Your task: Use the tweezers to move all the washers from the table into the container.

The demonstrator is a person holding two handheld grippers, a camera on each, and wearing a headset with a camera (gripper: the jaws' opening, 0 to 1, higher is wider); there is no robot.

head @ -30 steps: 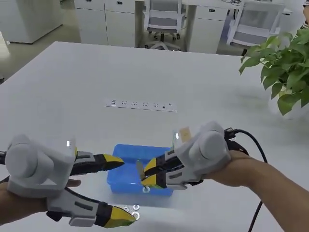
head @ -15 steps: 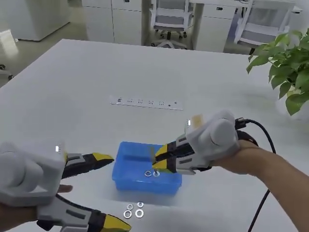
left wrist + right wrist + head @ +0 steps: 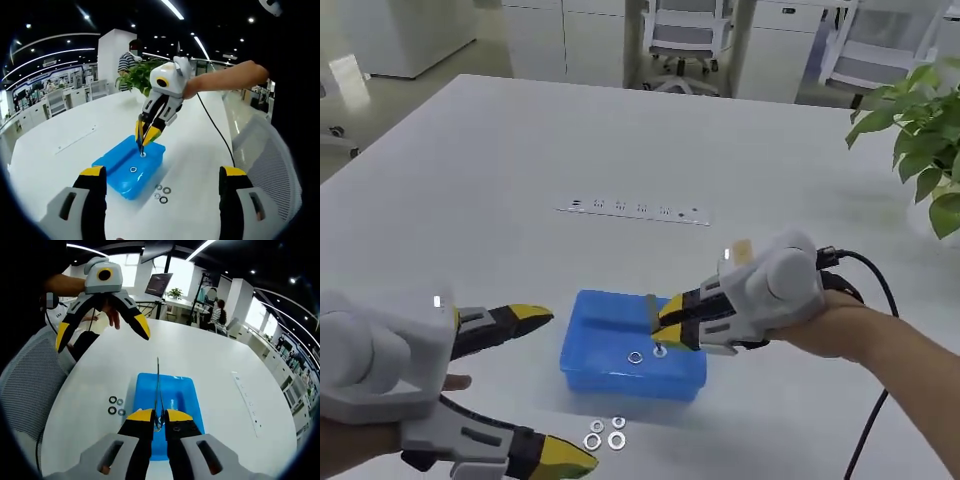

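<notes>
Big white table (image 3: 520,150), blue container (image 3: 595,325) on it. Left gripper (image 3: 565,392) at its 8 o'clock, jaws wide, empty. Right gripper (image 3: 668,325) jaws narrow, pinching tweezers (image 3: 157,382) tip-down over the container. Inside it two washers (image 3: 635,357), with three loose washers (image 3: 605,436) on the table at 6 o'clock.

Smooth blue plastic container (image 3: 592,318), shiny metal washers (image 3: 605,438)

no text, label or number is legible on anything here.
</notes>
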